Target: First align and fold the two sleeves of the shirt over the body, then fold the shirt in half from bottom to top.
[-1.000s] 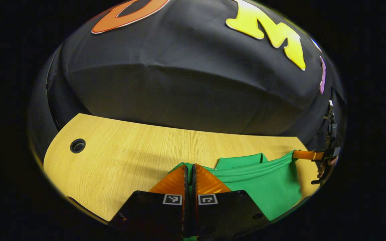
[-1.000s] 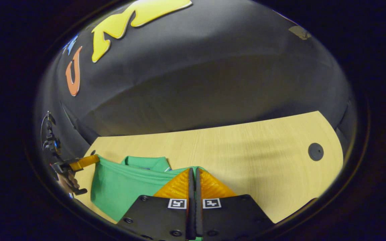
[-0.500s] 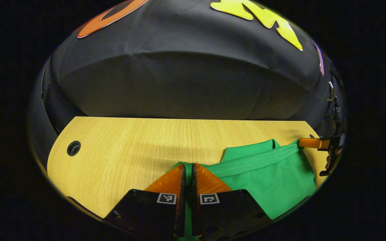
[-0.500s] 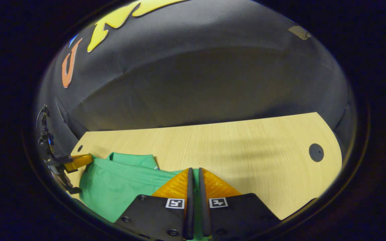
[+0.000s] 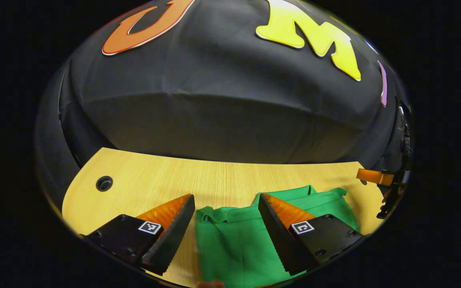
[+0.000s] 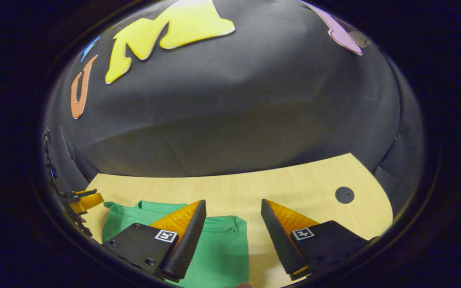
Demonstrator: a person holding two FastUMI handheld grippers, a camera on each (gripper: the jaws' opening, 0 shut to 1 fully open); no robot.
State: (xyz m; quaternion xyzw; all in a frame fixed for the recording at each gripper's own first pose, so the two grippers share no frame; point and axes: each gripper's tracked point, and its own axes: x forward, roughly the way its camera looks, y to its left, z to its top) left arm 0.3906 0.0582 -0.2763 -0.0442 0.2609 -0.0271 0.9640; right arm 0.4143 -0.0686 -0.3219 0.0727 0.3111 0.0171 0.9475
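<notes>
The green shirt (image 5: 234, 240) lies folded on the wooden table (image 5: 154, 180), its top edge with the collar toward the wall. In the left gripper view my left gripper (image 5: 225, 196) is open above the shirt's left part, with cloth showing between the spread fingers and nothing held. My right gripper (image 6: 233, 201) is also open, over the shirt's (image 6: 222, 244) right edge, holding nothing. The right gripper (image 5: 368, 176) also appears far right in the left gripper view. The left gripper (image 6: 88, 199) sits far left in the right gripper view.
The table (image 6: 294, 180) runs back to the black cloth wall. A round cable hole (image 5: 104, 183) lies at its left end and a capped hole (image 6: 344, 195) at its right end. Bare wood surrounds the shirt.
Both grippers were shut on the shirt's edge, stretching it between them. They have now opened and let go, and the edge lies down on the shirt.
</notes>
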